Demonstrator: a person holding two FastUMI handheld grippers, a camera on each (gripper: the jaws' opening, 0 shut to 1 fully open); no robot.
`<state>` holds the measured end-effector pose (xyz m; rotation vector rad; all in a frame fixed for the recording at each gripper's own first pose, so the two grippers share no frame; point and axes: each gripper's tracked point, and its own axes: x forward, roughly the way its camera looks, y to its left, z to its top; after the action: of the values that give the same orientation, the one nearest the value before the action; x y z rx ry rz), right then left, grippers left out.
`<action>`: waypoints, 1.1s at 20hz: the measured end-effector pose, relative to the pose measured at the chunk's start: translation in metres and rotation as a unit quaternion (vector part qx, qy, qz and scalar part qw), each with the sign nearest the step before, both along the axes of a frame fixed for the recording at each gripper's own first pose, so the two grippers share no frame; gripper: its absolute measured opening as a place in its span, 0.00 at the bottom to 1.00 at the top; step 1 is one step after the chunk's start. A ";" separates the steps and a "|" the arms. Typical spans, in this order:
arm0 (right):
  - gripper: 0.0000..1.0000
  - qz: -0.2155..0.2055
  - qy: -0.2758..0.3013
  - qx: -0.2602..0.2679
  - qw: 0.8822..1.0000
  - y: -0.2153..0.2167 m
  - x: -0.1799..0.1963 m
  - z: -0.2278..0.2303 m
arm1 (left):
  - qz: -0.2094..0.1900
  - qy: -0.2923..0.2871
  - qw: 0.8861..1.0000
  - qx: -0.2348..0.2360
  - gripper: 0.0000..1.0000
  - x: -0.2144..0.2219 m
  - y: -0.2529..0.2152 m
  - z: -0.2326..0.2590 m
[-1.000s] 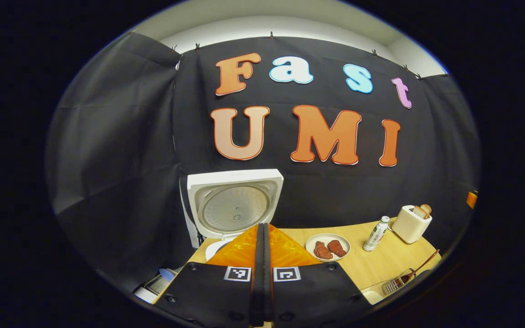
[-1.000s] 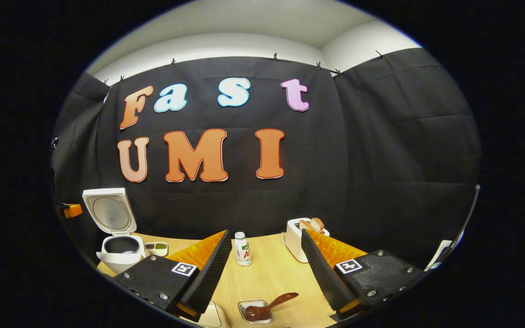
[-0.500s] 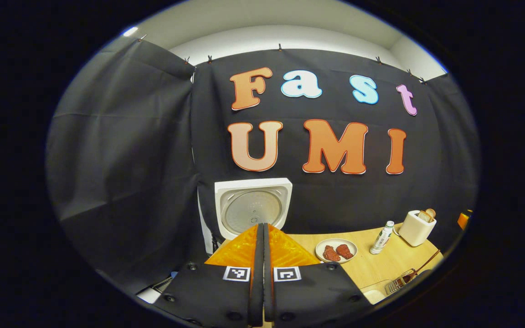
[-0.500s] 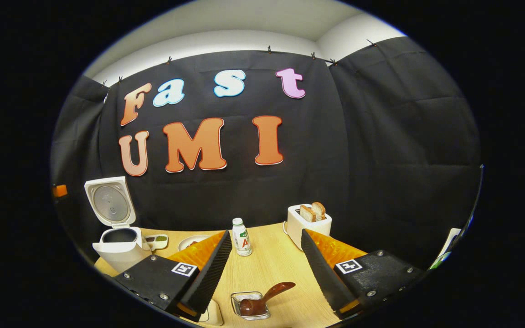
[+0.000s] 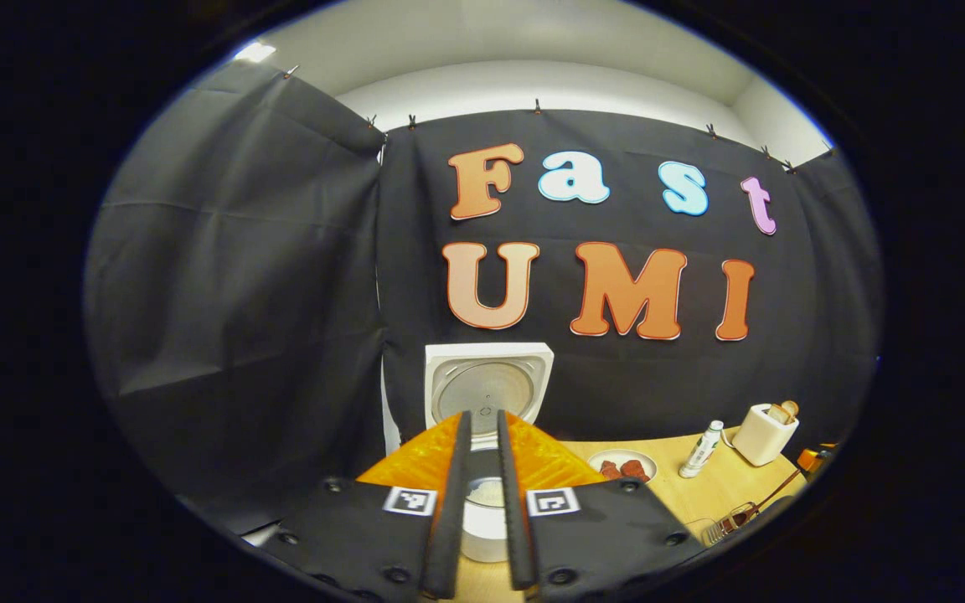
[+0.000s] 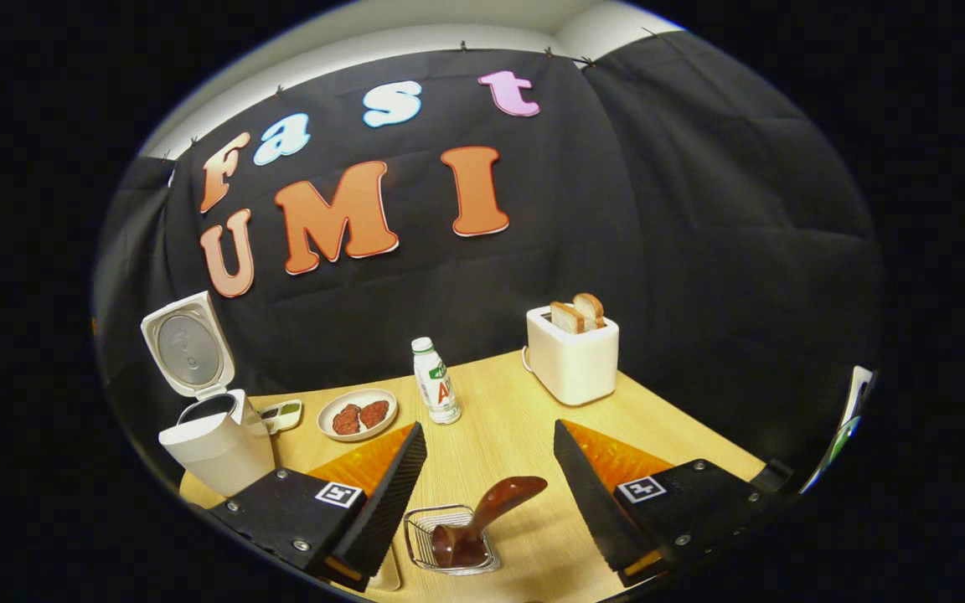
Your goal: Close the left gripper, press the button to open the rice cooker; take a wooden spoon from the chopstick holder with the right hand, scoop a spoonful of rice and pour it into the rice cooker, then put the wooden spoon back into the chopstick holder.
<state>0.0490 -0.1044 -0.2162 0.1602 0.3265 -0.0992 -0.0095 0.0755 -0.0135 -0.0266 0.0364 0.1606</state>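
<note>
Here, left gripper view: the left gripper (image 5: 482, 435) has its fingers slightly parted, holding nothing; the rice cooker (image 5: 487, 394) stands just beyond them, lid raised. Right gripper view: the right gripper (image 6: 489, 456) has its fingers wide apart and empty; the wooden spoon (image 6: 482, 517) leans in the wire chopstick holder (image 6: 449, 544) on the bench (image 6: 499, 419), between them.

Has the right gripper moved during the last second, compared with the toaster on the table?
Yes. The right gripper has tipped downward toward the wooden spoon: the toaster now sits higher in the right gripper view, and more of the table shows.
</note>
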 end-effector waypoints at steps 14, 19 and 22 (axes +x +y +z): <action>0.54 -0.002 0.069 0.150 0.986 0.019 0.002 -0.065 | 0.032 0.008 0.999 0.013 1.00 -0.027 0.012 -0.002; 0.25 -0.005 0.078 0.197 0.977 0.027 0.005 -0.063 | 0.034 0.021 0.999 0.001 1.00 -0.029 0.017 -0.013; 0.13 -0.006 0.076 0.186 0.980 0.031 0.005 -0.062 | 0.032 0.028 0.999 -0.011 1.00 -0.031 0.019 -0.018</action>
<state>0.0536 -0.0732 -0.2780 0.5271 0.4947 -0.0620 -0.0407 0.0943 -0.0320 -0.0456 0.0937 0.2248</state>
